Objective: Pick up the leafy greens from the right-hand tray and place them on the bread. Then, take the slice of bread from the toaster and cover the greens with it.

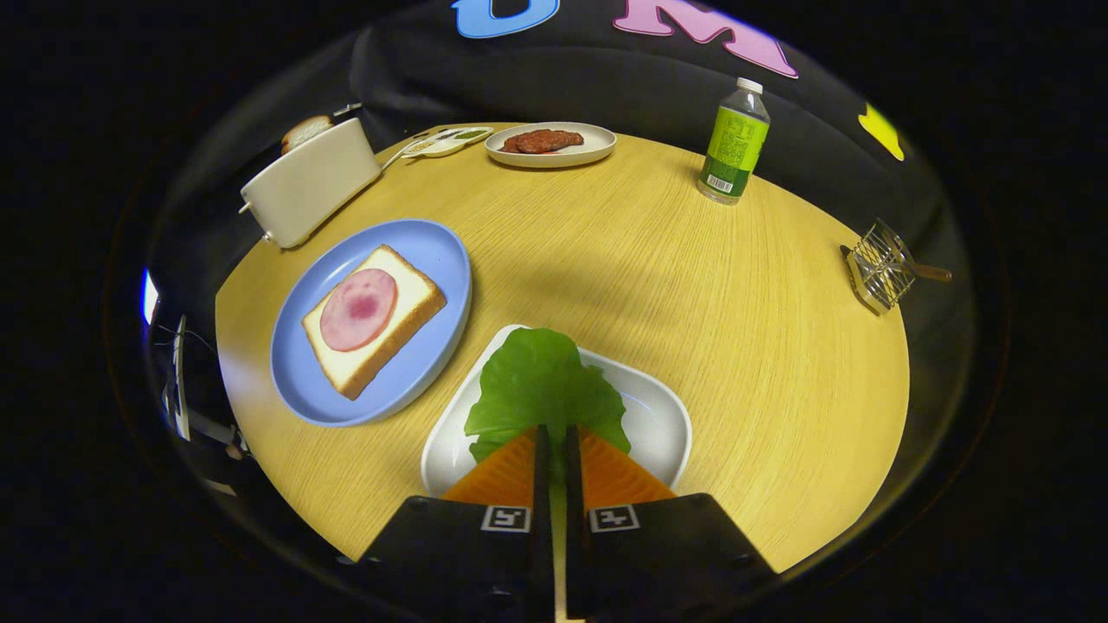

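Note:
My gripper (555, 437) is shut on the leafy greens (541, 385), pinching the near edge of the leaf between both fingers. The leaf spreads out ahead of the fingertips over the white tray (662, 424); whether it still rests on the tray I cannot tell. To the left of the tray lies a blue plate (415, 363) with a slice of bread (407, 316) topped by a round pink slice of ham (359, 309). Beyond the plate stands a white toaster (312, 183) with a slice of bread (305, 131) poking out of its slot.
A white plate with a brown meat patty (543, 140) sits at the far side of the round wooden table (658, 277), next to a small dish with condiments (447, 141). A green-labelled bottle (734, 143) stands far right. A wire rack (881, 265) sits at the right edge.

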Tool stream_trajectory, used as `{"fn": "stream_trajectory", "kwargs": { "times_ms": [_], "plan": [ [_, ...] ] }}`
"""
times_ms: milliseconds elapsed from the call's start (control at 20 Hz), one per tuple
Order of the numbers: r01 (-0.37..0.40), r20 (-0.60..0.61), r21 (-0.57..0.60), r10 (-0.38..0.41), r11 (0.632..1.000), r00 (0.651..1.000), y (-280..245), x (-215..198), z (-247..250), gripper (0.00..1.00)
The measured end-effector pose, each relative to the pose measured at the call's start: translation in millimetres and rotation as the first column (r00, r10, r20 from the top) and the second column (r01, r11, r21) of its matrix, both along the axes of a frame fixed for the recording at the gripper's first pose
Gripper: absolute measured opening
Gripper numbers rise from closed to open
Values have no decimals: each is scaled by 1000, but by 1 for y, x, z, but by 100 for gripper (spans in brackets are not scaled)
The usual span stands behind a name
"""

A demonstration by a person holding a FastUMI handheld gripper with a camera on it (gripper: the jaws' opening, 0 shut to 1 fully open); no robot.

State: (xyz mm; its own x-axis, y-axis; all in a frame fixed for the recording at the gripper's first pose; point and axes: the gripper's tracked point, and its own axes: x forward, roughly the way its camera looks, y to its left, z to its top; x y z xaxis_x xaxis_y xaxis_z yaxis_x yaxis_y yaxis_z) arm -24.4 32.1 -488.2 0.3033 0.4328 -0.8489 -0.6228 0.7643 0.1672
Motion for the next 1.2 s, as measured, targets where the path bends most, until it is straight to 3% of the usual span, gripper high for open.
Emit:
{"fn": "stream_trajectory", "kwargs": {
  "times_ms": [400,750,1200],
  "plan": [
    [32,37,83,-35,996,999,14,-3,64,8],
    [2,86,206,-20,978,996,83,-6,135,8],
    [-71,108,169,53,983,993,150,-9,142,8]
  ]
}}
